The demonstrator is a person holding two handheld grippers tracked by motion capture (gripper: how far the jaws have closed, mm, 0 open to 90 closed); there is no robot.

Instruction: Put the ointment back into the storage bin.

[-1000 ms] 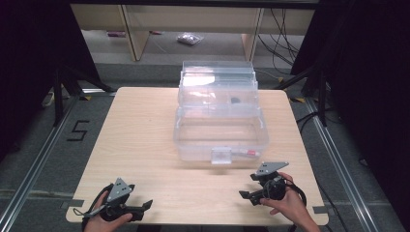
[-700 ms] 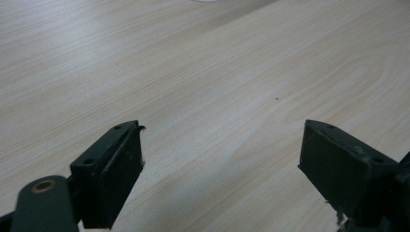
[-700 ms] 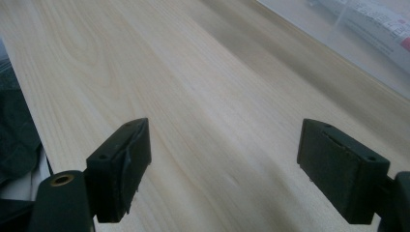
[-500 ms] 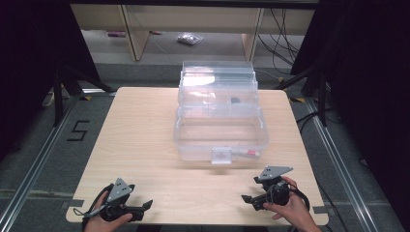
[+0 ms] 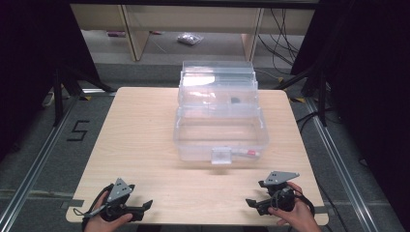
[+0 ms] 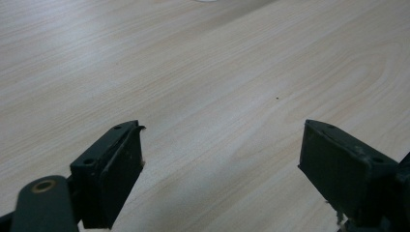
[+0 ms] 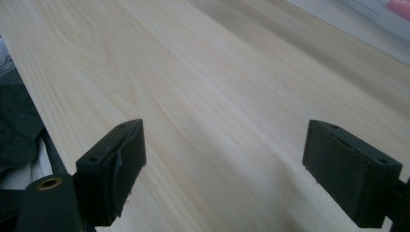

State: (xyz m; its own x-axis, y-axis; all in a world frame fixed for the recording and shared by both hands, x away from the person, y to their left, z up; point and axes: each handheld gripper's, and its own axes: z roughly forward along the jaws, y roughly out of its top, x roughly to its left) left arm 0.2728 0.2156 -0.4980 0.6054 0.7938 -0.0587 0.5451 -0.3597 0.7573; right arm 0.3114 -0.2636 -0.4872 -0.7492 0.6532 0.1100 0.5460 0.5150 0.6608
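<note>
At the near left corner of the light wooden table (image 5: 145,135), the left tool (image 5: 145,207) lies in the person's left hand (image 5: 104,222), and the left gripper view shows its jaws spread wide, released over bare wood with nothing between them. In the middle of the table, toward the far edge, stands a clear plastic storage box (image 5: 220,130) with its lid raised at the back, a white latch on its near wall and a small red-and-white item low at its front right. Near the right front corner, the right tool (image 5: 252,203) rests in the right hand (image 5: 295,215), likewise released, jaws wide apart above the tabletop, well apart from the box.
</note>
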